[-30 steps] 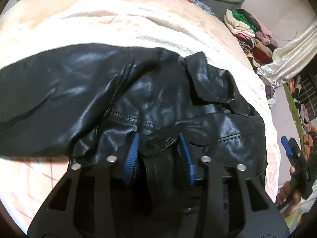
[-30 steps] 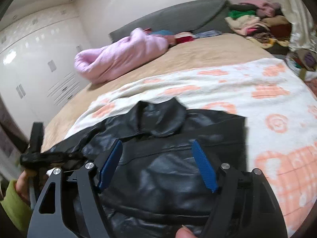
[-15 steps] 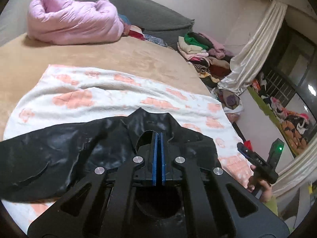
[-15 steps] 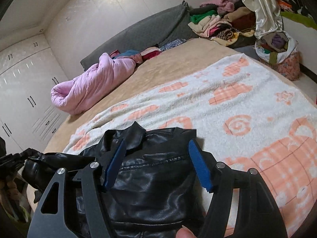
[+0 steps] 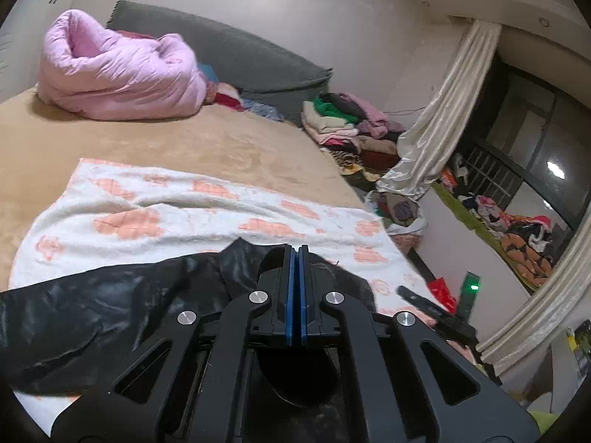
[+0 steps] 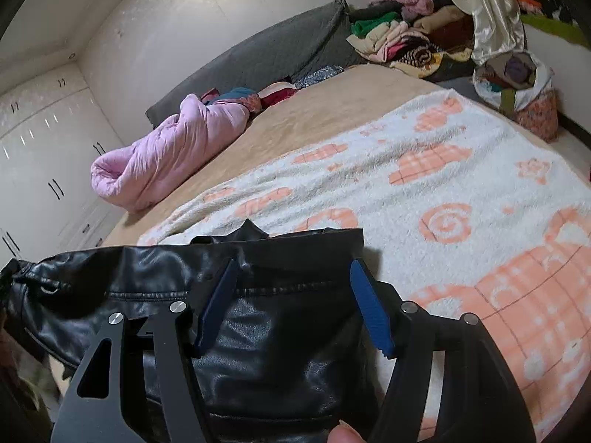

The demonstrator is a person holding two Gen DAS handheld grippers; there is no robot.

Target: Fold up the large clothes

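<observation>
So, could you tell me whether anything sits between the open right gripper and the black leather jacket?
Nothing visible does. The right gripper is open directly over the black leather jacket, and only the jacket's own surface shows between its blue pads.

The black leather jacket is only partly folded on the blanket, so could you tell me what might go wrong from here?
The left gripper is shut with no leather visible between its pads, so it may hold nothing. The right gripper hangs open over the black leather jacket, whose glossy surface could slip. The jacket lies near the edge of the blanket.
</observation>
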